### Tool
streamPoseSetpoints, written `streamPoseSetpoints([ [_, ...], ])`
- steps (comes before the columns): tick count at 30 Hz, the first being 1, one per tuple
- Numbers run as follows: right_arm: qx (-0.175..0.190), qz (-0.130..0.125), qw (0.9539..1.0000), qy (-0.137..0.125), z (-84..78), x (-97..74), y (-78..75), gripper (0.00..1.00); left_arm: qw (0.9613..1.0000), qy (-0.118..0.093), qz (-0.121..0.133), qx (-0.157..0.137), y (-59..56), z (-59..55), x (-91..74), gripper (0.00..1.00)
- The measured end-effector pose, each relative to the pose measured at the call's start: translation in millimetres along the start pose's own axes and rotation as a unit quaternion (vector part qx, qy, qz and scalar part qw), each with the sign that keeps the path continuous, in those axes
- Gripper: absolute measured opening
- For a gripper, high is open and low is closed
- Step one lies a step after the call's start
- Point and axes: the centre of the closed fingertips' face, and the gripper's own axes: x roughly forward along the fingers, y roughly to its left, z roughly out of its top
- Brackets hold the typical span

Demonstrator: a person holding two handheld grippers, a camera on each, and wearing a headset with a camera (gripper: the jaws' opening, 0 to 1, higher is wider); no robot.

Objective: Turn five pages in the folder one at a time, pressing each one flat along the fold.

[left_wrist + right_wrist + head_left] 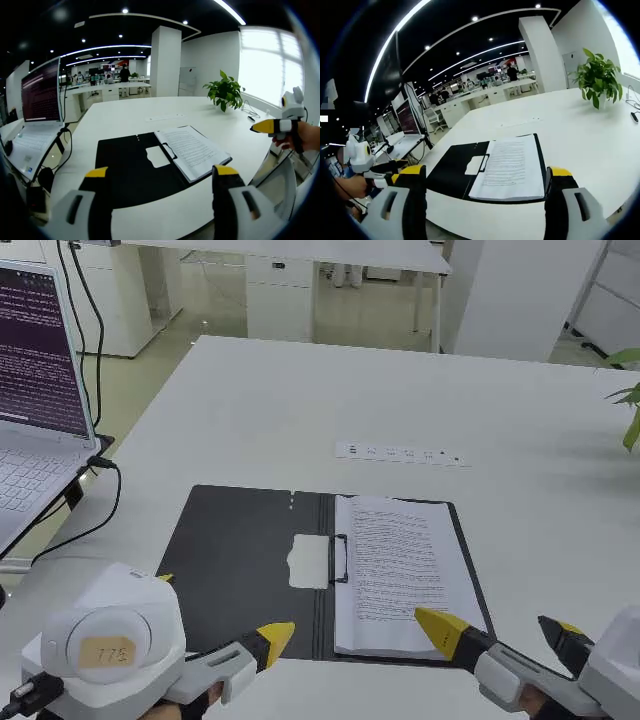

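Head view, folder [240, 575] at near table [400, 390] edge, power strip [400, 453] well beyond

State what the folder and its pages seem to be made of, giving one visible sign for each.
Folder: probably matte black plastic or coated board; its surface looks dull and even.
Pages: white matte paper; printed lines and thin stacked edges.
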Motion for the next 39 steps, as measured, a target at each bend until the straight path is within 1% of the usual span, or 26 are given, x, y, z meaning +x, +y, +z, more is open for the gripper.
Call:
streamPoseSetpoints([
  [7, 0.001, 0.0, 1.0, -0.004, 0.4, -0.1, -1.3, 0.98, 1.0, -0.004, 0.003, -0.002, -1.0, 2.6, -2.4, 0.82],
  [10, 0.003, -0.003, 1.0, -0.004, -1.5, -1.3, -4.6, 0.99, 1.0, -0.002, 0.003, -0.001, -1.6, 1.7, -2.5, 0.82],
  [12, 0.003, -0.004, 1.0, 0.001, -4.6, -1.4, -6.9, 0.99, 1.0, -0.001, 0.002, -0.002, -2.7, 1.0, -2.6, 0.82],
  [15, 0.007, -0.005, 1.0, 0.003, -7.6, -1.6, -7.5, 0.99, 1.0, 0.006, 0.002, 0.0, -4.3, -2.4, -2.3, 0.82],
  [19, 0.013, -0.004, 0.9999, 0.003, -9.5, -1.0, -7.8, 1.0, 1.0, 0.008, 0.002, 0.001, -7.1, -3.3, -1.7, 0.82],
  [26, 0.013, -0.003, 0.9999, 0.003, -8.4, 0.8, -7.6, 1.0, 1.0, 0.005, 0.002, -0.002, -7.4, -0.8, 0.7, 0.82],
  [35, 0.013, -0.003, 0.9999, 0.005, -8.9, 1.9, -6.7, 1.0, 1.0, 0.007, -0.002, -0.002, -8.3, -2.5, 2.9, 0.81],
  [39, 0.014, -0.003, 0.9999, 0.003, -8.1, 2.4, -6.4, 1.0, 1.0, 0.005, -0.002, 0.002, -7.8, -0.3, 3.6, 0.82],
])
